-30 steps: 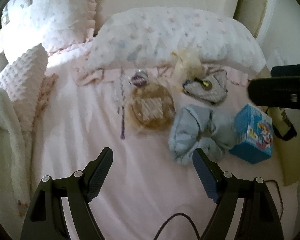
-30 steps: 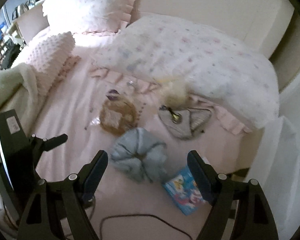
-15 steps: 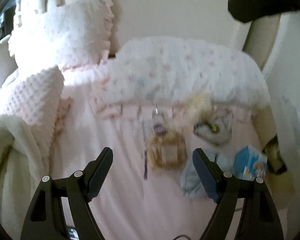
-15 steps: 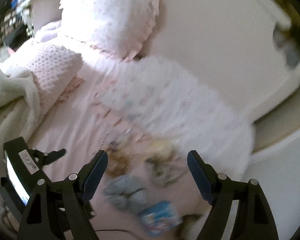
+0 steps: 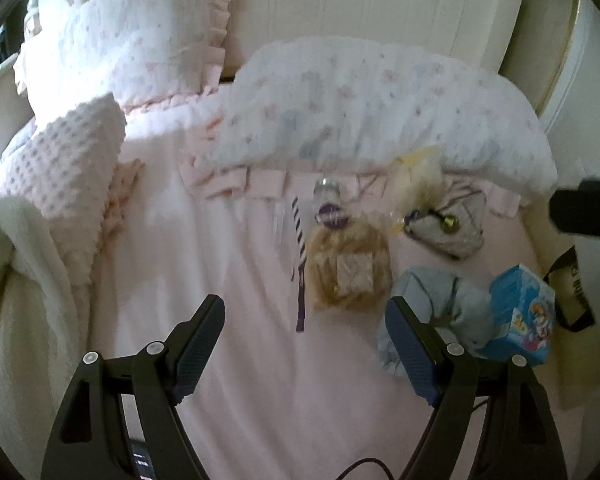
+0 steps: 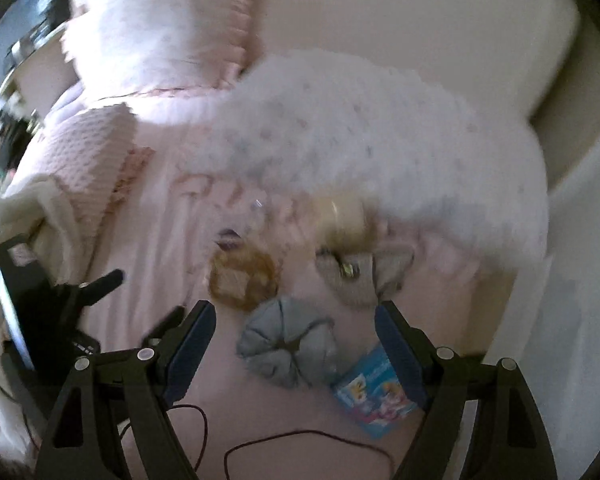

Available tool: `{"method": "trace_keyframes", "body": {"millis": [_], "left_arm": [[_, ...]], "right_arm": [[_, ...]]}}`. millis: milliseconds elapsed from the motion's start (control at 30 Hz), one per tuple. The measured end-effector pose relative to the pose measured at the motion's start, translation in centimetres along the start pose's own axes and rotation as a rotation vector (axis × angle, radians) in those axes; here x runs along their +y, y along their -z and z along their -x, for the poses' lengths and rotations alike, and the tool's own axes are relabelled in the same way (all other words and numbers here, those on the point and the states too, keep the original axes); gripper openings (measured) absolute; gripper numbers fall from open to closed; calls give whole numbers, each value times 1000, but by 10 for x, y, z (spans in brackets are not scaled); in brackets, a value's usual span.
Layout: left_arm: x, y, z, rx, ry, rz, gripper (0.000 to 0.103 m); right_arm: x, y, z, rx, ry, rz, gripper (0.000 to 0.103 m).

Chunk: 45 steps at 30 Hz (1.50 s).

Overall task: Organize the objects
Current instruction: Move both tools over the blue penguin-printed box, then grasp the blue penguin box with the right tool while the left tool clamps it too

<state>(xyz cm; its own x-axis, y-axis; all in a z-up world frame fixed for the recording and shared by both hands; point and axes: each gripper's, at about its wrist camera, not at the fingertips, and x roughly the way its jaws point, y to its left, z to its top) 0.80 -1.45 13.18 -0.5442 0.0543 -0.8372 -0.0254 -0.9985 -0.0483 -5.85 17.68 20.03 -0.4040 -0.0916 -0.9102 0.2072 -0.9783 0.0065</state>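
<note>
Small things lie on a pink bed sheet [image 5: 220, 264] below a floral pillow [image 5: 380, 108]: a brown bagged cookie [image 5: 348, 272] with a purple tag, a blue scrunchie [image 5: 440, 312], a blue cartoon box [image 5: 524, 316], a grey pouch [image 5: 448, 228] and a yellow fluffy ball [image 5: 416, 176]. My left gripper [image 5: 304, 344] is open and empty above the sheet, near the cookie. My right gripper [image 6: 296, 348] is open and empty above the scrunchie [image 6: 288, 352], with the box [image 6: 376, 392], cookie [image 6: 242, 276] and pouch [image 6: 360, 276] around it.
A second ruffled pillow [image 5: 132, 36] leans on the headboard [image 5: 380, 4]. A pink dotted cushion [image 5: 68, 160] and a white fleece blanket [image 5: 16, 280] lie at the left. A dark thin cable [image 6: 292, 440] runs over the sheet. The bed edge and a white wall [image 6: 572, 280] are at the right.
Both cameras swung up toward the headboard and came back down toward the objects. Both grippers stayed open and empty. The objects have not moved.
</note>
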Motion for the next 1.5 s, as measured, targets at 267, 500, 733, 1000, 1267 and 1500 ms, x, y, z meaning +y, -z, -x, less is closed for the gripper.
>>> {"method": "trace_keyframes", "body": {"millis": [267, 500, 733, 1000, 1267, 1500], "left_arm": [[-24, 15, -18, 41, 77, -19, 51], [-50, 31, -15, 6, 136, -74, 47], [-49, 43, -29, 80, 238, -23, 48], [-53, 47, -41, 158, 349, 32, 53], [-116, 30, -29, 114, 432, -177, 57], [-181, 40, -51, 196, 481, -350, 57]], "right_arm": [[-28, 35, -16, -136, -11, -128, 80], [-22, 63, -37, -57, -23, -109, 63], [-62, 85, -44, 29, 12, -268, 64], [-85, 94, -54, 69, 22, -299, 64], [-145, 113, -70, 130, -8, -516, 64], [-185, 110, -72, 64, -31, -687, 64]]}}
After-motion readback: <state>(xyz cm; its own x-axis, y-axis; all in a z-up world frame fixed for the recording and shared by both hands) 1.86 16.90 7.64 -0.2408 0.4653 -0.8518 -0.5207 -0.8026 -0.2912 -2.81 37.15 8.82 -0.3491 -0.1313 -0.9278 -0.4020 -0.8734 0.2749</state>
